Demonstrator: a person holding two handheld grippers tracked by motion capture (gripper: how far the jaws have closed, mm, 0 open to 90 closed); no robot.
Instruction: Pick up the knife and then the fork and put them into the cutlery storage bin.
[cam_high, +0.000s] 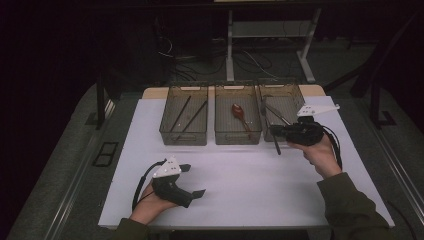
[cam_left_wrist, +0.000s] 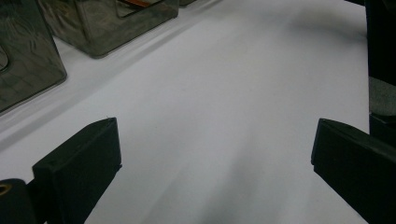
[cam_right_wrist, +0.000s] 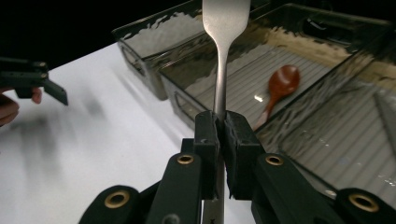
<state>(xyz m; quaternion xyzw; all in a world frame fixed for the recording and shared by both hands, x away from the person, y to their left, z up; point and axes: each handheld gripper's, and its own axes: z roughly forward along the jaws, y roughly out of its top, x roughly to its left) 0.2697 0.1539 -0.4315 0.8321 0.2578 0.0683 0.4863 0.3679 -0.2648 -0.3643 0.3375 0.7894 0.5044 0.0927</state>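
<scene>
Cutlery handle (cam_right_wrist: 221, 60): you are gripping a flat metal utensil between the jaws of your right gripper (cam_right_wrist: 221, 122), which are closing tight on its narrow shank. In the right gripper view the wide end is rising above the pads and the rest is passing down between them; which utensil it is cannot be told. In the high view your right gripper (cam_high: 278, 131) is hovering at the near edge of the right bin (cam_high: 295, 92), with the utensil (cam_high: 275, 142) hanging down over that front wall.

Left gripper (cam_high: 195, 181): you are resting it low on the white table cover (cam_high: 250, 175), near your side, well apart from the bins. Its jaws are standing wide apart with nothing between them; bare white surface is showing in the gap in the left gripper view.

Bins: three smoky see-through bins are sitting side by side at the far edge of the cover.
- Left bin (cam_high: 165, 131): two long dark sticks (cam_high: 186, 116) are lying in it.
- Middle bin (cam_high: 237, 137): a reddish-brown spoon (cam_high: 239, 114) is lying in it, bowl toward the far side.
- Right bin: metal cutlery (cam_high: 275, 112) is lying in it.

Writing: no brand, label or lettering is readable on the bins, the grippers or the utensil.
</scene>
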